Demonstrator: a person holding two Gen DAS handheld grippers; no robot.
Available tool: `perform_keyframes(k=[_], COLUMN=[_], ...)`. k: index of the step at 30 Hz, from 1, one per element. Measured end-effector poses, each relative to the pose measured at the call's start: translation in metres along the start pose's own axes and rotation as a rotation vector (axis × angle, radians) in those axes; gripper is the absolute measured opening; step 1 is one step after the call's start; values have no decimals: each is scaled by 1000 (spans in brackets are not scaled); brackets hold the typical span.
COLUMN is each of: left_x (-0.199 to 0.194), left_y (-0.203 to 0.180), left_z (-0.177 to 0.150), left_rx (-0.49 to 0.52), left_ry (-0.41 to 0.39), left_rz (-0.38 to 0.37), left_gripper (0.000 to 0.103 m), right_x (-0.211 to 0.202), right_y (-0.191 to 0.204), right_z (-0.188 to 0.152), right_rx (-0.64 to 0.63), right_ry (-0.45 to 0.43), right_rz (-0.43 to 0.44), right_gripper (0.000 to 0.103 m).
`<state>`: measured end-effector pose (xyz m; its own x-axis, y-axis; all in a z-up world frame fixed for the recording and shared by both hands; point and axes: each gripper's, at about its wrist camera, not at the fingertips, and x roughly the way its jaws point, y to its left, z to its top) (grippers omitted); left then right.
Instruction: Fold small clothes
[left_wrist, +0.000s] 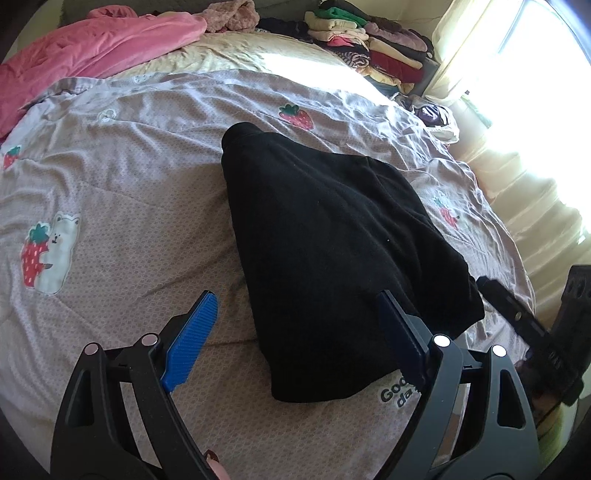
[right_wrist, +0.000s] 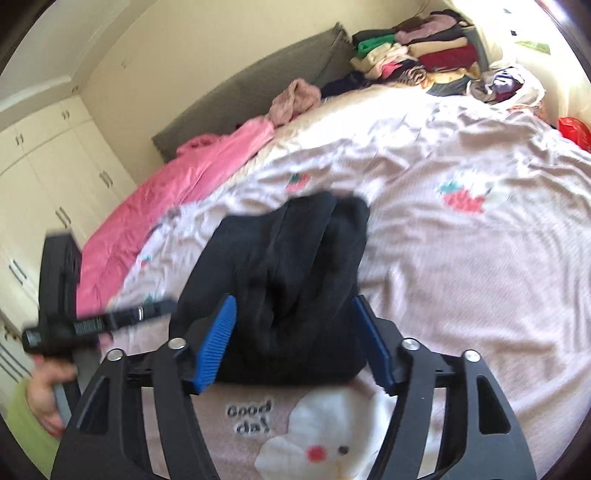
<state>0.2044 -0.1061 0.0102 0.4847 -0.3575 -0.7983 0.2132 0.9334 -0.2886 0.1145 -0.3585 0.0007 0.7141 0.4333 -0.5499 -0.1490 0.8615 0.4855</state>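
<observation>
Both cameras sit just behind their own jaws and look steeply down onto the bed (left_wrist: 122, 192), close in. The left wrist view faces the black garment (left_wrist: 332, 236) ahead of its jaws; the right wrist view, blurred, has it between its jaws. Both share that garment, the pink blanket (right_wrist: 177, 184) and the clothes stack (left_wrist: 373, 48) far beyond the jaws.

Bare bedspread (left_wrist: 122, 192) around black garment (left_wrist: 325, 236).

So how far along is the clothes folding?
Done: a stack of folded clothes sits at the bed's far corner. In hand: the black garment lies folded on the bedspread, both tongs open. Left: the loose heap near the window looks unfolded.
</observation>
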Motion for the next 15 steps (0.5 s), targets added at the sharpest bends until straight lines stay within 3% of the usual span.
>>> perform_keyframes(k=[7, 10, 15], left_x=[0, -1, 1], left_y=[-2, -5, -4], left_z=[-4, -7, -10], left_rx=[19, 27, 31], left_ry=[5, 5, 12], left_rz=[19, 25, 29], left_gripper=[79, 79, 79], right_x=[41, 64, 108], right_y=[-4, -6, -8], right_z=[50, 64, 78], right_rx=[-10, 3, 3], right_ry=[79, 130, 231], right_rz=[-66, -74, -109], right_gripper=[74, 81, 82])
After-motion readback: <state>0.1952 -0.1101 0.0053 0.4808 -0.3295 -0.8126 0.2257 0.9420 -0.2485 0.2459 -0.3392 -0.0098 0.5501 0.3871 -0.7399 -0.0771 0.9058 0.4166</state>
